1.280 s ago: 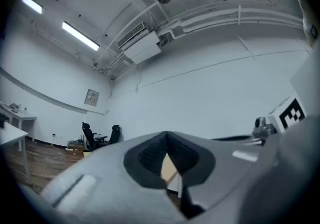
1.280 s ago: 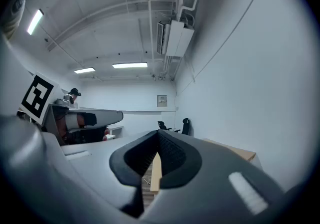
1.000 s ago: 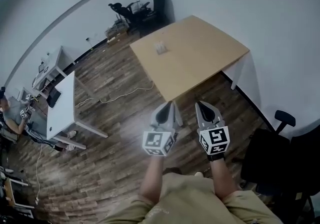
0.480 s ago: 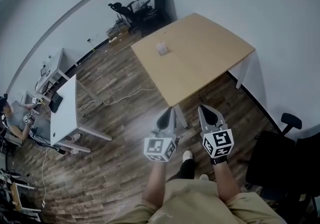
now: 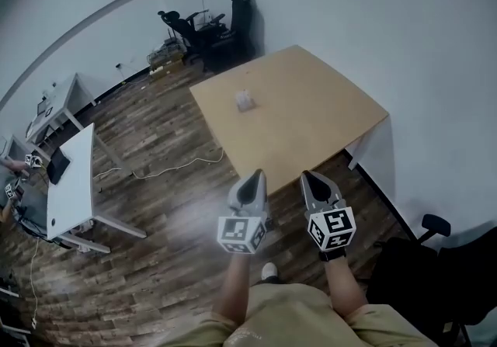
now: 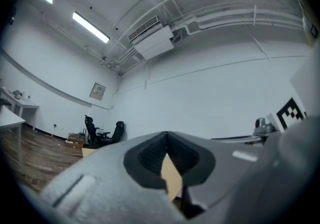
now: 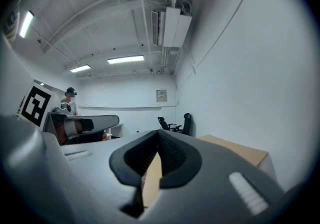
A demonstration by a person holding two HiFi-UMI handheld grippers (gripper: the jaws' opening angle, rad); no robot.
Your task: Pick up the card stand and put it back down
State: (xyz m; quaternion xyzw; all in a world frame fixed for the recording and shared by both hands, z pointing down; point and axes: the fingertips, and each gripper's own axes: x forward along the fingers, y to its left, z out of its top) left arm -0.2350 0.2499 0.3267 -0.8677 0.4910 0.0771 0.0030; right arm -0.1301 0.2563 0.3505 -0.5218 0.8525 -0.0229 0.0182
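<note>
Underfoot, a dark wood-plank floor (image 5: 155,252) fills the room below both pairs of jaws. Ahead of the jaw tips stands a pale wooden table (image 5: 311,112), its near corner just past the tips and its top running away from them toward the white wall. Off to the left of the left jaws is a long white desk (image 5: 68,186). To the right of the right jaws and behind them is a black chair (image 5: 423,272). Far beyond the table, in line with the left jaws, black office chairs (image 5: 194,27) stand against the wall.

The left gripper (image 5: 253,176) and the right gripper (image 5: 309,176) are held side by side, apart from each other, both pointing at the table. Each gripper view shows its jaws pressed together at the tips with nothing pinched between them.

The card stand (image 5: 245,100), small and pale, stands on the table top well ahead of the left jaws, touched by neither gripper.
</note>
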